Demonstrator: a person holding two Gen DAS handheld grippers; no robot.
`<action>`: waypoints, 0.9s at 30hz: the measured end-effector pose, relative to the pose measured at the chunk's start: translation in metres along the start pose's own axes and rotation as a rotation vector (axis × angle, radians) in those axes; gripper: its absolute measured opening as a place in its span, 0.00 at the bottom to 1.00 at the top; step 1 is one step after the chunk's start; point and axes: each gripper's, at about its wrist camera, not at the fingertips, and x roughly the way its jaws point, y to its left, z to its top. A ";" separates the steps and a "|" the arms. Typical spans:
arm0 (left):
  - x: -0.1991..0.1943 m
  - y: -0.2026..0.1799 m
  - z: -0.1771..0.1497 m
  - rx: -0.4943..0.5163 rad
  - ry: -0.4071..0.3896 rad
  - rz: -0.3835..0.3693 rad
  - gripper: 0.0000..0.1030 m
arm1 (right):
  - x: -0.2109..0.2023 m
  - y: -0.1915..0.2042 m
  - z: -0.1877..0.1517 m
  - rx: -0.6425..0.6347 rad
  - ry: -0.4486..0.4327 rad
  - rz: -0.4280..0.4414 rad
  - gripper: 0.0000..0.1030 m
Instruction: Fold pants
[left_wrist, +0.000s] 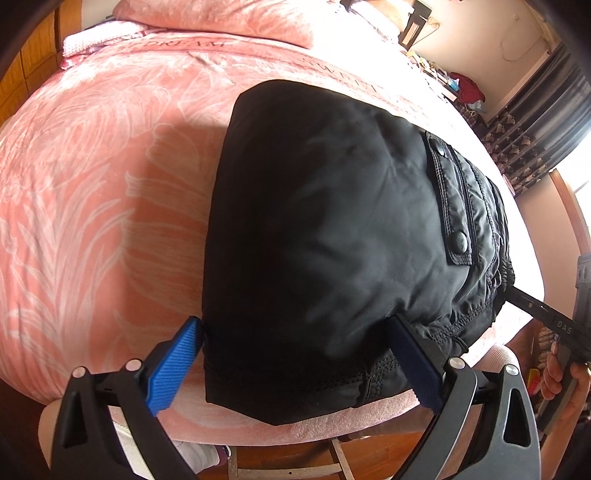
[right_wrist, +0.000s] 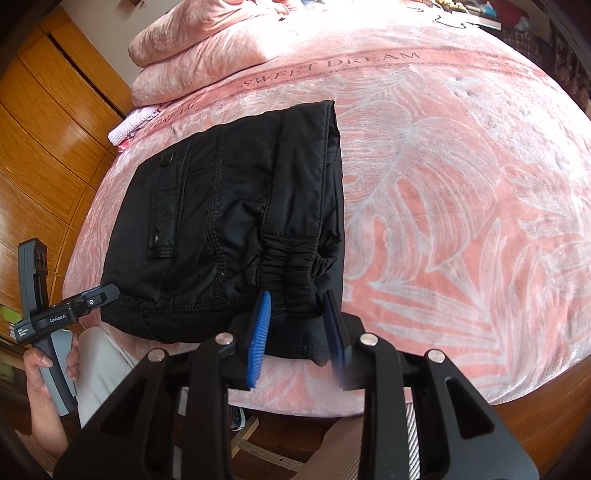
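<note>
The black pants (left_wrist: 332, 229) lie folded into a compact bundle on the pink bed, near its front edge; they also show in the right wrist view (right_wrist: 229, 229). A snap-flap pocket (left_wrist: 448, 195) faces up. My left gripper (left_wrist: 295, 332) is wide open, its blue pads straddling the bundle's near edge. My right gripper (right_wrist: 297, 306) is partly open around the gathered elastic cuff (right_wrist: 291, 269) at the bundle's near corner, pads beside the fabric without clamping it. The right gripper also shows in the left wrist view (left_wrist: 546, 314), and the left one in the right wrist view (right_wrist: 107, 295).
A pink leaf-patterned blanket (right_wrist: 461, 192) covers the bed. A folded pink quilt (right_wrist: 207, 48) sits at the far end. Wooden wardrobe doors (right_wrist: 44, 140) stand to one side, dark curtains (left_wrist: 532, 125) to the other. The bed's front edge (right_wrist: 369, 402) drops to a wooden floor.
</note>
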 end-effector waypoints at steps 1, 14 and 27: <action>0.002 0.000 0.000 0.002 0.002 -0.004 0.96 | 0.003 0.000 -0.001 0.003 0.006 -0.003 0.27; -0.021 0.027 0.026 -0.050 -0.015 -0.162 0.96 | -0.028 -0.002 0.007 -0.003 -0.056 0.080 0.63; 0.035 0.067 0.053 -0.138 0.124 -0.401 0.96 | 0.010 -0.036 0.038 0.073 0.010 0.280 0.70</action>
